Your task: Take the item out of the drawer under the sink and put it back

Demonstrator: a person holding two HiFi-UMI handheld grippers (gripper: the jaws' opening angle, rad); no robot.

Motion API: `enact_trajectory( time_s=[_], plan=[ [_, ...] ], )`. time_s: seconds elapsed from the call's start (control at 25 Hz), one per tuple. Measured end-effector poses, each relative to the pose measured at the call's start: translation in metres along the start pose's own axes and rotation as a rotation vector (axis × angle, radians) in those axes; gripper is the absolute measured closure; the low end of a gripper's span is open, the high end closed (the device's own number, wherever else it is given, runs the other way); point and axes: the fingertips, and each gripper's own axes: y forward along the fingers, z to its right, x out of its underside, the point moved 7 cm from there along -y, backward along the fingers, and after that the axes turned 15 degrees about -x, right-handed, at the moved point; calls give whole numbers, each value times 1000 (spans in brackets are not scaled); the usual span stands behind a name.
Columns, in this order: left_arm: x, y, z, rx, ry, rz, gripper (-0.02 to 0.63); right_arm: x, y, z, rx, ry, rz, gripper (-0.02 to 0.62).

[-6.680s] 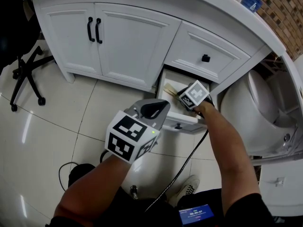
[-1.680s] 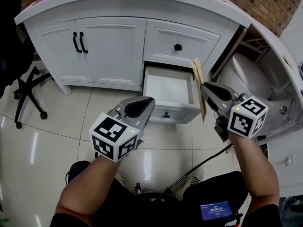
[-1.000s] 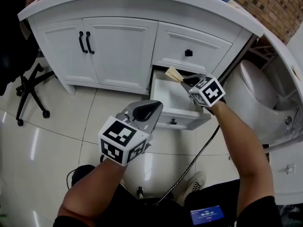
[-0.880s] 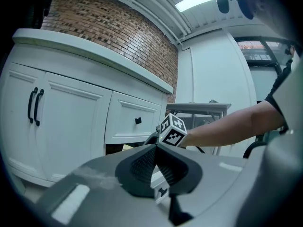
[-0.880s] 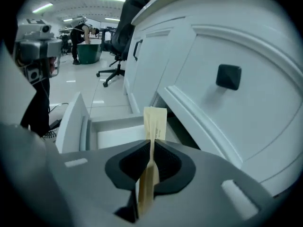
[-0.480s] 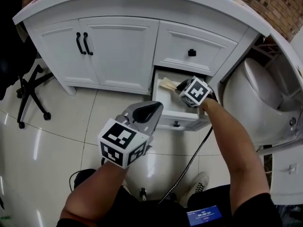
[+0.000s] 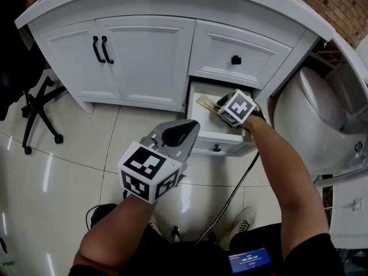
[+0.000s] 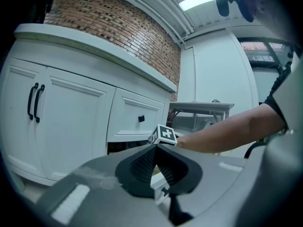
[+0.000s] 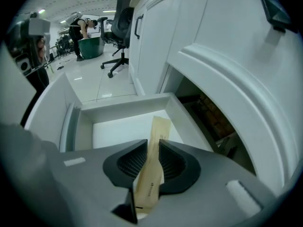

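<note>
Logged right gripper [image 7: 218, 103] [image 9: 152, 148] first, with jaws pressed against both faces of a flat tan paper packet [image 7: 204, 102] [image 9: 159, 126], pinched near its lower end, with the upper end jutting past the fingertips. Placed gripper and packet over the open drawer [image 7: 221, 145] [image 9: 120, 109], toward its back edge, close under the vanity front. Could not settle whether the packet's far end touched the drawer's white floor or hung just above it. Noted small dark print on the packet near the jaws, too small to read. Traced a bare forearm [image 7: 280, 171] from the right gripper's marker cube back toward the lower edge of the head view, with a black cable [image 7: 230, 195] trailing beneath it across the floor.

Logged left gripper [image 7: 185, 132] [image 8: 155, 148] next, with jaws closed tip to tip and nothing between them, held over the floor in front of the drawer's front panel, well apart from the packet.

Listed beyond:
- white vanity [image 7: 149, 56] [image 8: 71, 117], with a pair of doors at its left bearing black bar handles [image 7: 105, 48]
- shut upper drawer with a black knob [image 7: 236, 60] [image 8: 141, 118], directly above the open one
- white toilet [image 7: 313, 117] by the vanity's right end
- black office chair [image 7: 43, 96] by its left end
- glossy pale floor tiles [image 7: 63, 171]
- brick wall [image 8: 118, 30] above the counter
</note>
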Motion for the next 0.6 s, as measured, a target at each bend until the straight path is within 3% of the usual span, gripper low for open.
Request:
enact_trajectory(
  time_s=[0.6],
  plan=[
    [-2,-8,8,-3,21,6,600,-1,-31,-18,44,-2,35,588]
  ],
)
